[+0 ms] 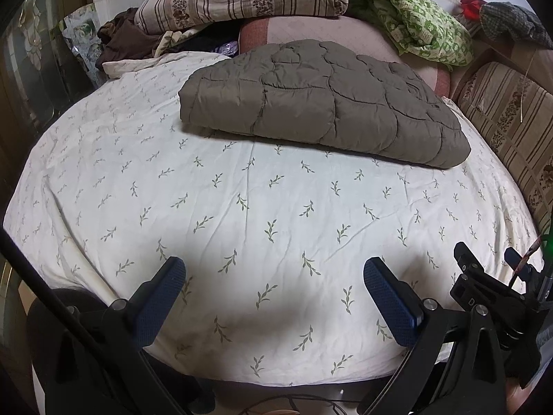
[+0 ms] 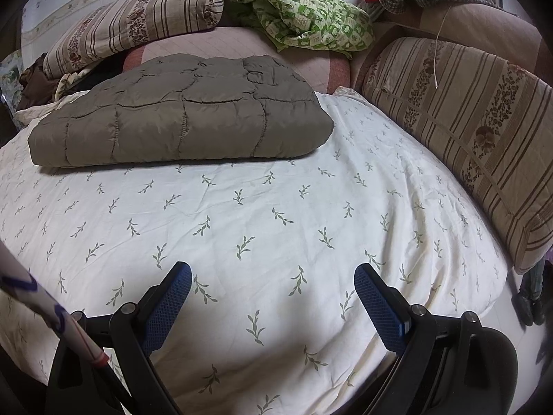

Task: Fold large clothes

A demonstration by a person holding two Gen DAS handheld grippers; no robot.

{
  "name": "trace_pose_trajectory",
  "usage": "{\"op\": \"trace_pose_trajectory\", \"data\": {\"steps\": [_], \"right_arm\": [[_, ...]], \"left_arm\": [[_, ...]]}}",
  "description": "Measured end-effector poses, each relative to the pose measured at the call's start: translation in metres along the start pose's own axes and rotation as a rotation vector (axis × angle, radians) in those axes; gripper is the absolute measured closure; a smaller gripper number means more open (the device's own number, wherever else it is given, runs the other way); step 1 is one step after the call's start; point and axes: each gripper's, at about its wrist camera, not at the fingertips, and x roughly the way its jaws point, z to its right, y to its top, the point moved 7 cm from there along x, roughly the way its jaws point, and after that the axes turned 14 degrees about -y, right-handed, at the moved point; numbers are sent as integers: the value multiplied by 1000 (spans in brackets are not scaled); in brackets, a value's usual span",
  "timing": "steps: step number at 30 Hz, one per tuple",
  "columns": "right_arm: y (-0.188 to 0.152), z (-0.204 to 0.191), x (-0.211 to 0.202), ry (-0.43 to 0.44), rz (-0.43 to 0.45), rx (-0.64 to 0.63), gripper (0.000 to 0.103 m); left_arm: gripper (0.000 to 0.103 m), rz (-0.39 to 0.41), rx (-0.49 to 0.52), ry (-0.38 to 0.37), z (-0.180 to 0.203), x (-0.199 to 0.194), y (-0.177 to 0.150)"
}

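Left wrist view: your left gripper has its jaws wide apart, nothing between them, hovering over the near edge of the bedsheet. The quilted jacket lies well ahead of the jaws and a bit right of centre, already folded into a flat bundle, its far edge against the pink bolster. Its long axis runs across your line of reach, left to right, with the thick folded edge facing you. The right gripper shows at the right edge.

Right wrist view: your right gripper is also spread apart and empty. Here the quilted jacket sits ahead and left of the jaws, the striped cushion off to its right. Same crosswise long axis, fold edge toward you. Neither hand looks clearly nearer; I'd judge the fold looks near done.
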Motion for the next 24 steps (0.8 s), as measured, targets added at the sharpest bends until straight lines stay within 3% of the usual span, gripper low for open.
{"op": "trace_pose_trajectory", "data": {"steps": [24], "right_arm": [[3, -7, -11, -4, 55, -15, 6]], "left_arm": [[1, -9, -15, 7, -1, 4, -2]]}}
